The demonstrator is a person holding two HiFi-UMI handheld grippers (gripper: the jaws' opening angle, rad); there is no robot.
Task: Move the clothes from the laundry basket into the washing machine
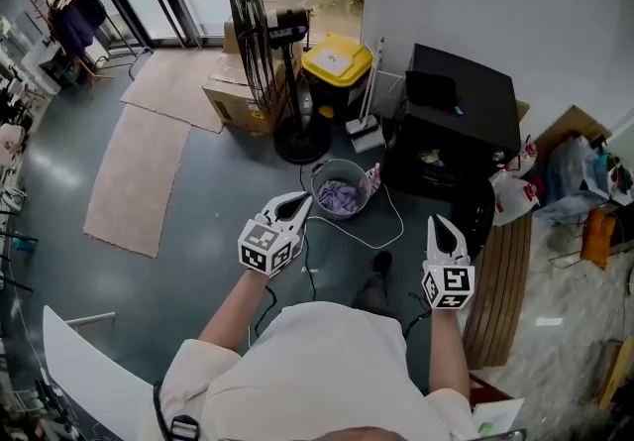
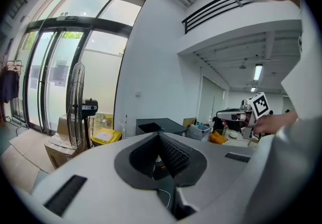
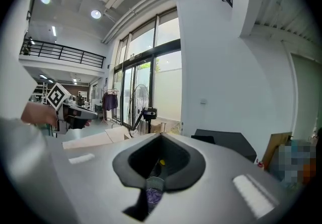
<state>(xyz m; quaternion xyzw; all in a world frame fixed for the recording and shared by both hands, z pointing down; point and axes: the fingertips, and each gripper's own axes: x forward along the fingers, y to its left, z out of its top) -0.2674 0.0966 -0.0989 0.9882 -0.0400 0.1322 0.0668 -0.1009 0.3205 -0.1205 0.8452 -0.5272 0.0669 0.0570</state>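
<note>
A grey round laundry basket (image 1: 340,189) holding purple clothes stands on the floor ahead of me. It also shows low between the right jaws as the basket (image 3: 153,191). The black washing machine (image 1: 464,102) stands right of it against the white wall, its dark front facing me. My left gripper (image 1: 300,199) hovers just left of the basket's near rim, jaws together and empty. My right gripper (image 1: 439,222) hangs in front of the machine, also shut and empty. In the left gripper view the jaws (image 2: 160,135) meet at their tips. The right gripper's jaws (image 3: 161,135) meet too.
A tall standing fan (image 1: 260,43), cardboard boxes (image 1: 234,92) and a yellow-lidded bin (image 1: 337,62) stand behind the basket. A white cable (image 1: 393,221) loops on the floor. Wooden boards (image 1: 500,280) and bags (image 1: 580,176) lie to the right, floor mats (image 1: 139,171) to the left.
</note>
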